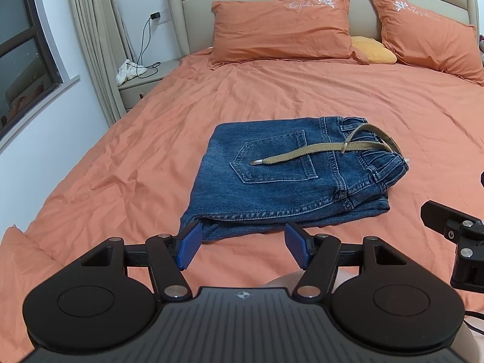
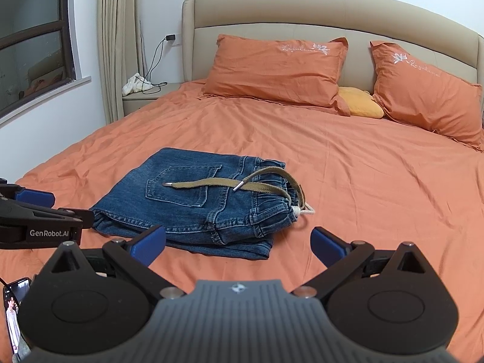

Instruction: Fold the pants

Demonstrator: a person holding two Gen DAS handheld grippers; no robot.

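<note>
**Denim bundle folded on the orange bed**

Denim pants [image 1: 287,175] lie folded into a compact stack of several layers near the middle of the bed, back pocket [image 1: 273,158] facing up and the gathered waistband turned toward the right. A khaki belt [image 1: 314,151] with a metal tip trails from the waistband across the pocket, and a bit of white cord pokes out at the waistband's far end.

Just in front of the bundle's near edge, the left gripper [image 1: 240,246] hovers with its blue pads spread wide apart, gripping nothing; its left pad sits right at the lower left corner of the fabric, though contact cannot be confirmed. The right gripper [image 2: 239,243] is likewise released, jaws wide, nothing between them, close to the near right side of the stack.

Around the pants spreads a wrinkled orange sheet [image 2: 378,187]. At the head of the bed two orange pillows [image 2: 275,69] lean against a beige padded headboard [image 2: 348,15], with a small yellow cushion [image 2: 360,103] between them. Left of the bed stands a nightstand [image 1: 142,84] holding a white cloth and a black charging cable, beside curtains [image 2: 116,45] and a dark window. A phone [image 2: 13,311] shows at the lower left corner of the right view.
</note>
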